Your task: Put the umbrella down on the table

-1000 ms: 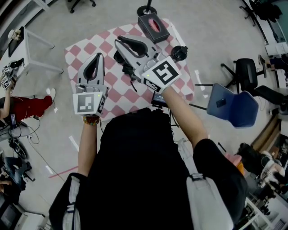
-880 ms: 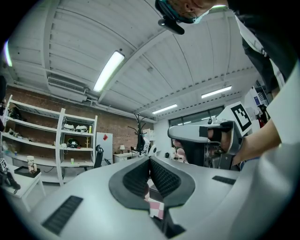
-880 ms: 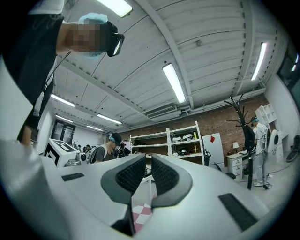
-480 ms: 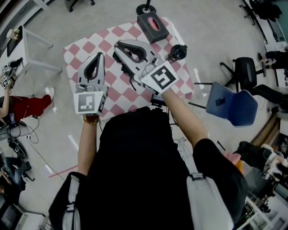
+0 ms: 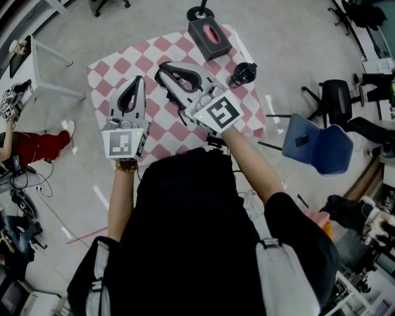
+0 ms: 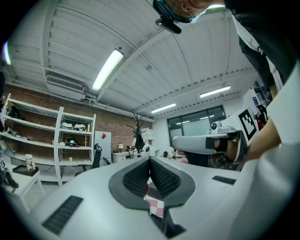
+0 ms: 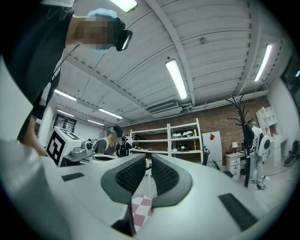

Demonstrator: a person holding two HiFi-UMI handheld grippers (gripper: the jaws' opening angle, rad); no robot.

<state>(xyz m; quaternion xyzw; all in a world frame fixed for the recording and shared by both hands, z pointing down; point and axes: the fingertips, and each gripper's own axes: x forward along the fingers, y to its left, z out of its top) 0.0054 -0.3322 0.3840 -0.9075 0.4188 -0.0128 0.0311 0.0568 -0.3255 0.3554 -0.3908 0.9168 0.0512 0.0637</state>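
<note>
In the head view the pink-and-white checked table (image 5: 102, 68) lies below both grippers. My right gripper (image 5: 159, 68) reaches over its middle. A dark folded umbrella (image 5: 168, 92) shows beneath it, mostly hidden by the gripper body. In the right gripper view the right gripper (image 7: 148, 161) has its jaws nearly together, with only a thin pale strip in the narrow gap. The umbrella itself is out of that view. My left gripper (image 5: 138, 78) hovers over the table's left part. In the left gripper view the left gripper (image 6: 150, 161) has its pads touching, with nothing between them.
A dark tissue box (image 5: 210, 35) sits at the table's far edge, and a small black round object (image 5: 245, 73) near its right edge. A blue chair (image 5: 318, 148) stands to the right, a black stand base (image 5: 201, 12) beyond the table, and a white side table (image 5: 43, 62) at the left.
My right gripper has come slightly lower and nearer to me, with the dark umbrella under it. The left gripper has barely moved.
</note>
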